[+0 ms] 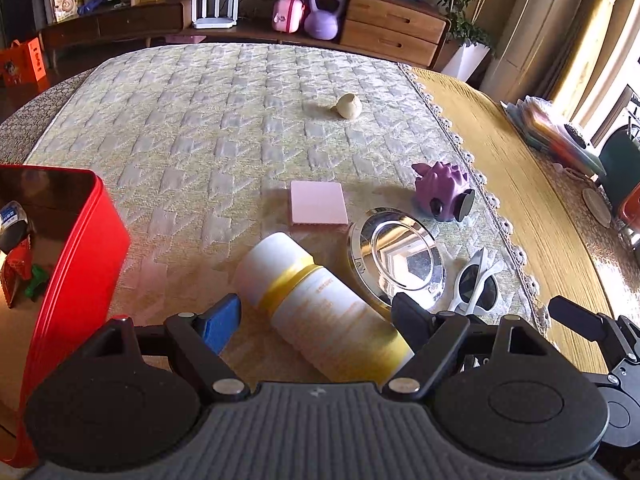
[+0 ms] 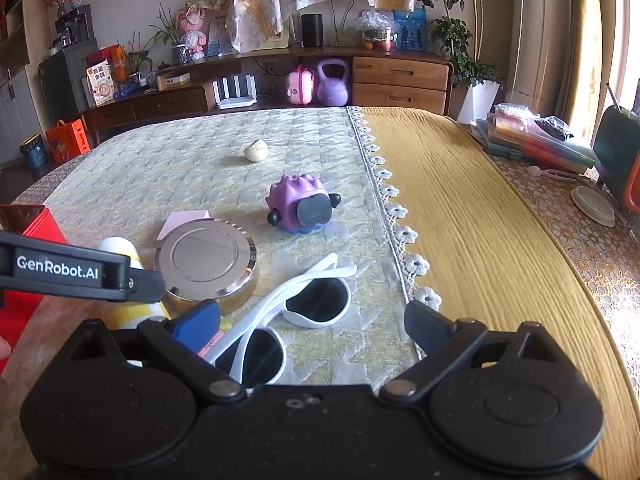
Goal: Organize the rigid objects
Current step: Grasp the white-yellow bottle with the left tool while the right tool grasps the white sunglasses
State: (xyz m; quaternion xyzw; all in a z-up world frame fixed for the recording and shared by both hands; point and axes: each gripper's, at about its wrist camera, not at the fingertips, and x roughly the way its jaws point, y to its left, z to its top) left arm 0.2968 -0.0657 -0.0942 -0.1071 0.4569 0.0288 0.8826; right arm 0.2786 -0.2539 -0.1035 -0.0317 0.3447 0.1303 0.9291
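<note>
While the left tool (image 1: 316, 320) straddles a white bottle with yellow bands (image 1: 320, 308) lying on its side on the surface (image 1: 192, 128), its fingers stand released, clear of the bottle. Likewise released, the right tool (image 2: 316, 324) sits over white sunglasses (image 2: 292, 316). Beside the bottle rest a round silver tin (image 1: 400, 264), a pink pad (image 1: 318, 202) and a purple toy (image 1: 442, 192). At the left stands a red box (image 1: 80, 256).
</note>
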